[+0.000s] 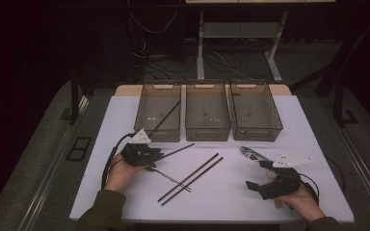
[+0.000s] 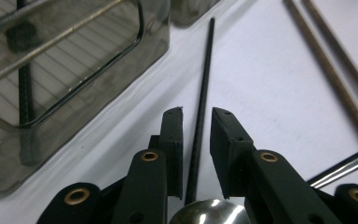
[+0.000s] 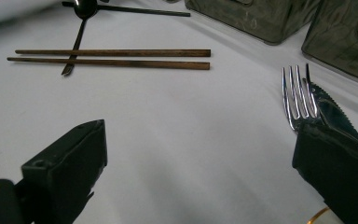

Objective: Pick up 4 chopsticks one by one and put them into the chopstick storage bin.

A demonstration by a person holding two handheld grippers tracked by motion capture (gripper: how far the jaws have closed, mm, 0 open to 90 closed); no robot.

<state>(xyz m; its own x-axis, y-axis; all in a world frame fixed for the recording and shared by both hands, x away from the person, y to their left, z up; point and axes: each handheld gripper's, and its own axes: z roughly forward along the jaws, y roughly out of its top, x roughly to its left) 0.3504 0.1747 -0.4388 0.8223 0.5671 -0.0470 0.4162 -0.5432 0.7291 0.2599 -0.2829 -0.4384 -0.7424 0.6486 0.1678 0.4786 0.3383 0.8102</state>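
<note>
A thin black chopstick [image 2: 204,79] lies on the white table, running away from my left gripper [image 2: 196,112]. The jaws straddle its near end with a narrow gap on each side, so the pads are not pressing on it. In the high view the left gripper [image 1: 160,155] sits low at the table's left, just in front of the left bin [image 1: 160,84]. A metal spoon [image 2: 205,212] lies right under the jaws. My right gripper [image 1: 256,174] rests wide open at the right, with nothing between its fingers. A fork [image 3: 300,95] and a knife [image 3: 333,116] lie beside its right jaw.
Three smoky clear bins stand in a row at the back; the left one holds another black chopstick [image 1: 168,114], beside the middle bin [image 1: 207,131] and the right bin [image 1: 257,132]. Two brown chopsticks [image 1: 190,178] lie side by side mid-table, crossing the spoon's handle [image 1: 173,180].
</note>
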